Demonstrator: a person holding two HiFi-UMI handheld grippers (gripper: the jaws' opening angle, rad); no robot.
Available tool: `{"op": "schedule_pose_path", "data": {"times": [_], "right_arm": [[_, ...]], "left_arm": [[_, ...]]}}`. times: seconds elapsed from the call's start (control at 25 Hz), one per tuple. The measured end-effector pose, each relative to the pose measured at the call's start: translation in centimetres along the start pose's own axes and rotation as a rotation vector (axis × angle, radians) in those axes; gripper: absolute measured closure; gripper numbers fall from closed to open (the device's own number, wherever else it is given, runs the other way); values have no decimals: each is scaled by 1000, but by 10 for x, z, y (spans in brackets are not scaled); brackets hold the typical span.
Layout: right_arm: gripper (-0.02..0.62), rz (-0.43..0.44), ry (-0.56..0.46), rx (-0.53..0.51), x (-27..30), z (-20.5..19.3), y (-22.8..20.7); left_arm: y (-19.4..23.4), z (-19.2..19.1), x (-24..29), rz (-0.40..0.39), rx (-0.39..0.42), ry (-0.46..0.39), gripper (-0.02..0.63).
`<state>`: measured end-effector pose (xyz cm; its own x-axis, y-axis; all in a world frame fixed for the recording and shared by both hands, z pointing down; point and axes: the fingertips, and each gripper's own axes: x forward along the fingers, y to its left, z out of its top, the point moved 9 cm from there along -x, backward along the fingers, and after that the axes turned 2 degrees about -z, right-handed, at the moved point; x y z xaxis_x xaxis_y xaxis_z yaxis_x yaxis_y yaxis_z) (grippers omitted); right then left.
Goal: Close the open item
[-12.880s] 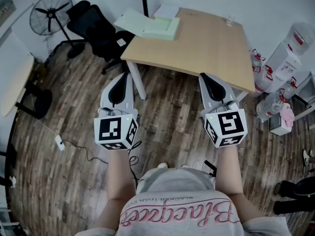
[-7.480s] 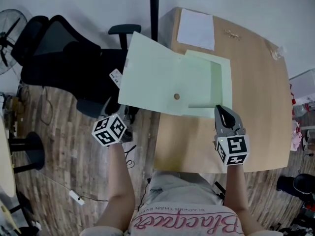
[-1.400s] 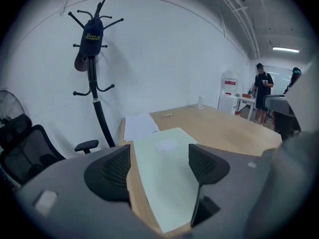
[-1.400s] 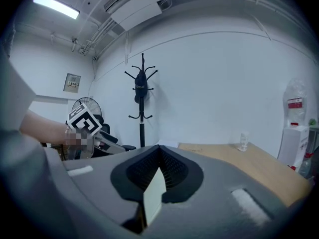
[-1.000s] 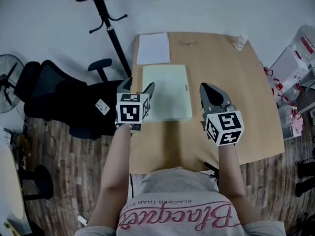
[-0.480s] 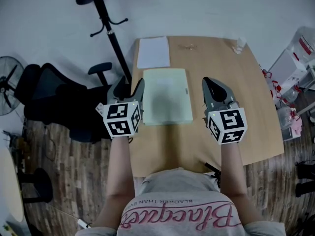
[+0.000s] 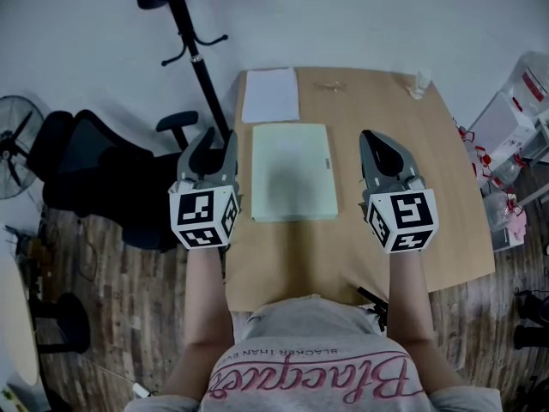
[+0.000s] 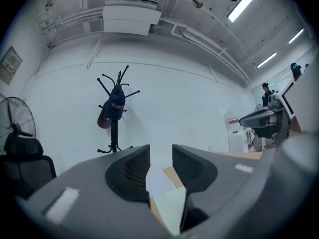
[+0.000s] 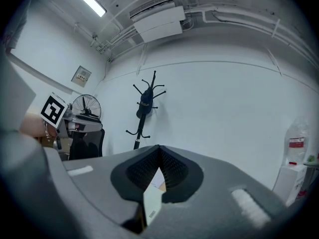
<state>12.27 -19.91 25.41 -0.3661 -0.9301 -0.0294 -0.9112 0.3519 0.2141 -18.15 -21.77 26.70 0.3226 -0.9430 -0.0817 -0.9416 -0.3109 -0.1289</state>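
The pale green folder (image 7: 292,172) lies flat and closed on the wooden table (image 7: 386,247), between my two grippers. My left gripper (image 7: 214,137) hovers over the table's left edge, beside the folder and apart from it. Its jaws are closing, with a narrow gap and nothing between them (image 8: 160,158); the folder (image 8: 172,208) shows below them. To the folder's right, my right gripper (image 7: 375,136) is shut and empty, its tips meeting (image 9: 159,156). Neither gripper touches the folder.
A white sheet of paper (image 7: 271,95) lies just beyond the folder at the table's back left. A small bottle (image 7: 419,82) stands at the back right corner. A coat stand (image 7: 193,45), a black office chair (image 7: 94,178) and a fan (image 7: 13,136) stand left of the table.
My left gripper has drawn back leftward off the folder to the table's left edge, and its jaws have narrowed. The right gripper has barely moved.
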Motion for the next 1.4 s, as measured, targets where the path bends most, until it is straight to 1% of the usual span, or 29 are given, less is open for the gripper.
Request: {"op": "schedule_pose_path", "data": {"times": [0.08, 0.16, 0.32, 0.6, 0.96, 1.4], "right_arm": [[592, 1, -15, -7, 1, 5, 0], [592, 5, -40, -17, 0, 10, 0], [592, 7, -85, -28, -2, 21, -2], [592, -4, -104, -29, -3, 29, -8], [592, 7, -101, -46, -2, 33, -5], [593, 15, -92, -49, -5, 31, -1]], "left_arm": [[1, 7, -2, 10, 13, -22, 480], [1, 13, -3, 13, 24, -44, 526], [2, 26, -5, 7, 35, -79, 592], [2, 43, -9, 13, 71, -110, 592], [2, 49, -12, 17, 107, -110, 592], [1, 50, -18, 18, 110, -109, 592]]}}
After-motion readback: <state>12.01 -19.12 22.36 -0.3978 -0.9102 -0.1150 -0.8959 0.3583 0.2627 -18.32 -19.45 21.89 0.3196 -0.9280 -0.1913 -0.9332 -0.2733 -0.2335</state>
